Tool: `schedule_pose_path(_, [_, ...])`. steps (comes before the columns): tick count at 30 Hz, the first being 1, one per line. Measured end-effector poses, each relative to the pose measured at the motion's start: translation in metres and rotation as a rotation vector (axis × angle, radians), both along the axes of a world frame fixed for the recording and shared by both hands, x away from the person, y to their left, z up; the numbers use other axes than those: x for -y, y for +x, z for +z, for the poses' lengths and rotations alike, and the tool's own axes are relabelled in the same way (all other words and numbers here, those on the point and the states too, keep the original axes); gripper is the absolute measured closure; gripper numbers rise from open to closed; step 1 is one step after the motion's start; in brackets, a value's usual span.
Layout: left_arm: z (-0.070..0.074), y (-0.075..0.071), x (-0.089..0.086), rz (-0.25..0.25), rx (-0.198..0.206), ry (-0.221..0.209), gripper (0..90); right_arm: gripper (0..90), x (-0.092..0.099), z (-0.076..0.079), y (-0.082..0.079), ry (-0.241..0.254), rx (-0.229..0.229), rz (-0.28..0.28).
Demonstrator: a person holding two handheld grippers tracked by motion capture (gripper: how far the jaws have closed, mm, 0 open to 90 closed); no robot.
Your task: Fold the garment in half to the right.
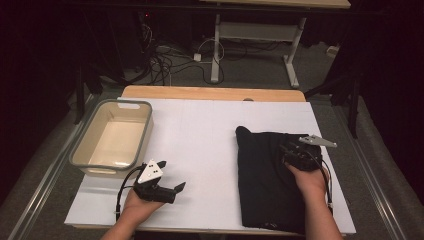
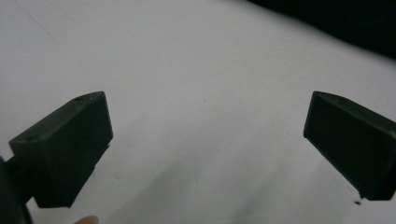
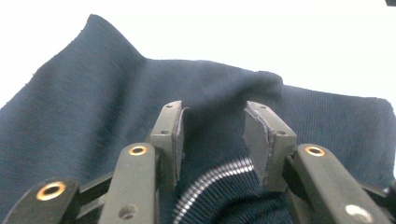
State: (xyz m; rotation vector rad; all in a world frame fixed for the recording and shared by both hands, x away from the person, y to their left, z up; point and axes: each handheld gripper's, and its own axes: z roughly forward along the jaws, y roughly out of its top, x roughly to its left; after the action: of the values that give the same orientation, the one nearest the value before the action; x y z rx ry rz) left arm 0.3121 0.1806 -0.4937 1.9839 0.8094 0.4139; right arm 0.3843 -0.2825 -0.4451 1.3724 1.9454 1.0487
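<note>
Right now the dark navy garment (image 1: 270, 180) lies folded on the white table cover (image 1: 205, 145), at about four o'clock from the table's middle. My right gripper (image 1: 291, 150) sits on the garment's upper part, and in the right gripper view its jaws stand partly apart over a raised ridge of knit (image 3: 212, 100), the pads (image 3: 178, 135) not pressing on the cloth; a ribbed cuff (image 3: 210, 184) lies just under them. My left gripper (image 1: 171, 179) rests at seven o'clock, on bare cover, its jaws released and spread wide with nothing between. A grey-rimmed basin (image 1: 82, 145) stands at nine o'clock, well apart from the garment.
</note>
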Motion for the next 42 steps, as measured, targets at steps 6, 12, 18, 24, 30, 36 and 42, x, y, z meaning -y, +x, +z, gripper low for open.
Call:
schedule_pose_path(6, [0.000, -0.001, 0.000, 0.003, 0.004, 0.003, 0.5, 53.2, -0.007, 0.000, 0.002, 0.013, -0.027, 0.032])
schedule_pose_path(12, [0.000, -0.001, 0.001, 0.004, 0.012, 0.010, 0.6, 46.7, -0.016, -0.005, 0.008, 0.012, -0.065, 0.024])
schedule_pose_path(18, [0.000, -0.002, 0.001, 0.005, 0.014, 0.011, 0.8, 83.3, -0.017, -0.008, 0.008, -0.085, -0.071, 0.037])
schedule_pose_path(24, [0.000, -0.003, 0.001, 0.000, 0.021, 0.013, 1.4, 88.0, 0.000, 0.018, 0.007, -0.108, 0.027, -0.006])
schedule_pose_path(30, [0.000, -0.002, 0.002, -0.003, 0.012, 0.020, 1.5, 79.3, 0.023, -0.008, 0.014, -0.102, -0.075, -0.051])
schedule_pose_path(36, [0.000, -0.003, 0.003, 0.000, 0.023, 0.031, 1.5, 63.7, 0.032, -0.002, 0.013, -0.058, -0.054, -0.068])
schedule_pose_path(42, [0.000, -0.003, 0.003, 0.000, 0.026, 0.033, 1.5, 57.2, 0.032, -0.002, 0.016, -0.034, -0.077, -0.062])
